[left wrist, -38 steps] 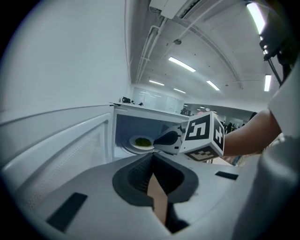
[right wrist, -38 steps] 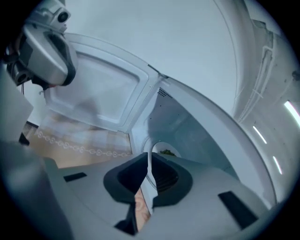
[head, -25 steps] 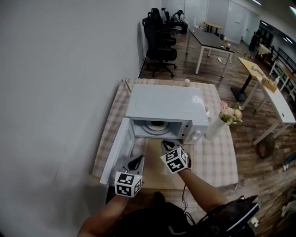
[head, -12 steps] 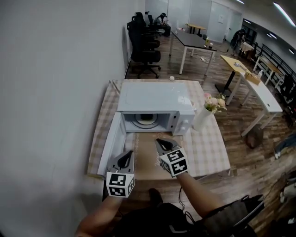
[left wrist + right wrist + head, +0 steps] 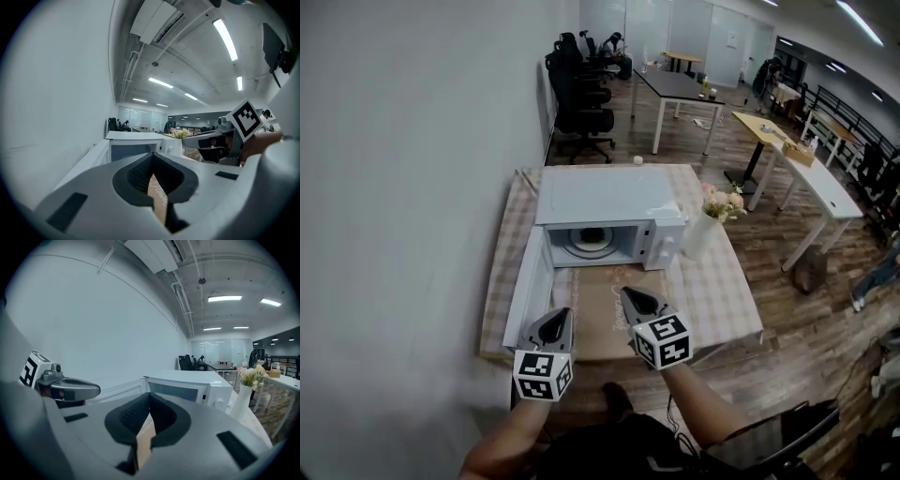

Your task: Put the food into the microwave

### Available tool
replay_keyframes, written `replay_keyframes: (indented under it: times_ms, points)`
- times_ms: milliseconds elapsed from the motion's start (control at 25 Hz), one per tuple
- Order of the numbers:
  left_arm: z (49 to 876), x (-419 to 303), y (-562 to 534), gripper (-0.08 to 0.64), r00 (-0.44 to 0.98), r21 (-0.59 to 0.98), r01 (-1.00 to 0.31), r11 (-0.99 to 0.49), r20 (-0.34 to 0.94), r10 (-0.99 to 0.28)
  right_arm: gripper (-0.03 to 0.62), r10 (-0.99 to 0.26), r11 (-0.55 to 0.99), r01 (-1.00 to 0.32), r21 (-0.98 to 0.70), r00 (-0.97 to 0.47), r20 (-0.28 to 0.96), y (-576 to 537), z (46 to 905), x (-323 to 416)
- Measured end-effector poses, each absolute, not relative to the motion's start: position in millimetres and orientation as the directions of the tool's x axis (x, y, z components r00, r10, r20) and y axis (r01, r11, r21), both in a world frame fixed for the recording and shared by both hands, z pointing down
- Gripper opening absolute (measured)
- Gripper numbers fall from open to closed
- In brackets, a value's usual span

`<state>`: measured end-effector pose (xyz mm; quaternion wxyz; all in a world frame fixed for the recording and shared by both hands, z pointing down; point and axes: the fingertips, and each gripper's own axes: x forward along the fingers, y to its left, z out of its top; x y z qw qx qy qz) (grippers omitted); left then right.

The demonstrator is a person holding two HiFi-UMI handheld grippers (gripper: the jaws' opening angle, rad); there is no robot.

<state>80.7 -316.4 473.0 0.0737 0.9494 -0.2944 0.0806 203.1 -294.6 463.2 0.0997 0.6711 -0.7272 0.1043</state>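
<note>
The white microwave (image 5: 605, 206) stands on the checked table with its door (image 5: 528, 281) swung open to the left. Inside, only a round turntable plate (image 5: 586, 242) shows; I cannot make out any food. My left gripper (image 5: 557, 319) is near the table's front edge, just right of the door, jaws shut and empty. To its right, my right gripper (image 5: 631, 295) hovers over the brown mat (image 5: 598, 314), also shut and empty. The left gripper view has my left gripper (image 5: 153, 157) facing the microwave (image 5: 136, 140). In the right gripper view my right gripper (image 5: 150, 397) faces the microwave (image 5: 187, 383).
A white vase of flowers (image 5: 703, 225) stands just right of the microwave, also in the right gripper view (image 5: 243, 394). A grey wall runs along the left. Office chairs (image 5: 581, 94) and desks (image 5: 684, 89) stand beyond the table on a wooden floor.
Both grippers and the head have drawn back from the microwave toward the table's front edge. The door stays open and both jaws stay shut.
</note>
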Motion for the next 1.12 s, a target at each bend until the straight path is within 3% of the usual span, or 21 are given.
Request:
replay_keyframes:
  times_ms: [480,1120]
  points:
    - [453.1,61.2,-317.0,0.008,0.821,0.083,-0.563,-0.822,0.166,-0.546,0.008,-0.972,0.045,-0.999,0.003,-0.043,0.232,-285.1,445.2,188.8]
    - [446.0,55.2,-318.6,0.008,0.824,0.056,-0.555,-0.83,0.169,-0.54,0.008,-0.966,0.026,-0.999,-0.039,-0.035,0.256,-278.9,450.2,184.4]
